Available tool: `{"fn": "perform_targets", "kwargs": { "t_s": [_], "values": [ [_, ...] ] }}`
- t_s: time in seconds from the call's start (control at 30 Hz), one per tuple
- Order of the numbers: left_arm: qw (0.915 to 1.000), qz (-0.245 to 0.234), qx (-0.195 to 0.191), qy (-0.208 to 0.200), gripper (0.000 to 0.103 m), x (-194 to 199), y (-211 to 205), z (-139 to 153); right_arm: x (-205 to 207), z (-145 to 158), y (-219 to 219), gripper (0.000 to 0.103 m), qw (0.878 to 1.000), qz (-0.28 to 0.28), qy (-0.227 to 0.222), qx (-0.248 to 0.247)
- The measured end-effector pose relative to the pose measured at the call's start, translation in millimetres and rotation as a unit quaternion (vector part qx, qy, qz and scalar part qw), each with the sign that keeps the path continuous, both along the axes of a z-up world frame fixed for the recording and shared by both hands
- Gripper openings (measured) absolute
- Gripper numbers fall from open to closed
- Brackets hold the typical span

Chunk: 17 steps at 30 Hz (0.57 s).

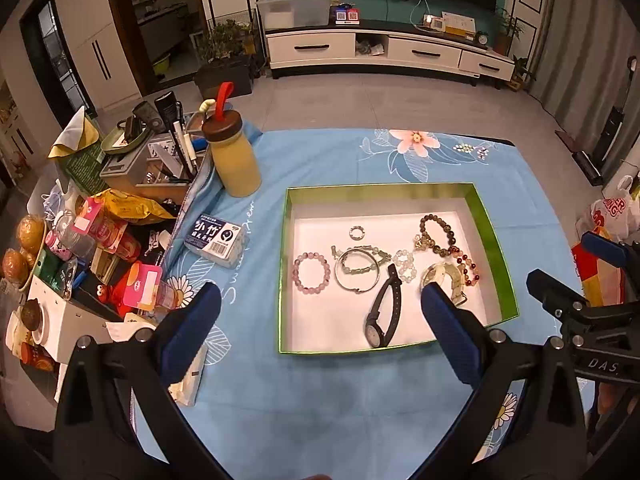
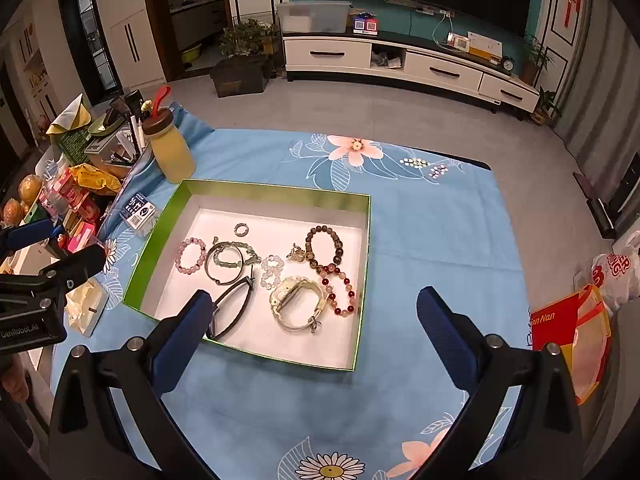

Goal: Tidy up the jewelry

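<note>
Both tongs, left tongs [image 1: 320, 300] and right tongs [image 2: 314, 300], gape wide, empty. Jewelry lies inside green box [image 1: 496, 248]; black watch [image 1: 382, 308] at 6 o'clock.

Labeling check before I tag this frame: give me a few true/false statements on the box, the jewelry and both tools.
1. Both tools are open and hold nothing. True: left tool, right tool.
2. The black watch lies on the cloth outside the box. False: it lies inside the green box.
3. A pink bead bracelet lies at the left of the jewelry group. True.
4. The yellow bottle lies tipped over. False: it stands upright beside the box.
5. The small ring is in the box. True.
</note>
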<state>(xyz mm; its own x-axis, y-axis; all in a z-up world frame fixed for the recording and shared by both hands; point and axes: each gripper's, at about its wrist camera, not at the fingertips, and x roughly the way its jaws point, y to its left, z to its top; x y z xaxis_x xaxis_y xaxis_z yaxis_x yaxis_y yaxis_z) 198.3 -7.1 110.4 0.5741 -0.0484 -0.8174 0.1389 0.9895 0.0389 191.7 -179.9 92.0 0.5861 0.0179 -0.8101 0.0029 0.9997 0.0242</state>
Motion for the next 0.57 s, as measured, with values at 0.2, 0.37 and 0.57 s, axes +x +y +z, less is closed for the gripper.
{"fn": "perform_targets", "kwargs": {
  "t_s": [0.2,0.37,0.57],
  "values": [
    [1.0,-0.001,0.0,0.007,0.101,2.3,-2.6,-2.2,0.0,-0.1,0.0,0.102,1.0,0.0,0.0,0.0],
    [1.0,-0.003,0.004,0.008,0.101,2.6,-4.1,-3.5,0.0,0.2,-0.3,0.102,1.0,-0.001,0.0,-0.001],
    [0.9999,0.0,0.011,0.009,0.101,3.2,-5.0,-5.7,1.0,0.4,-0.1,0.102,1.0,-0.001,0.001,0.0]
  ]
}}
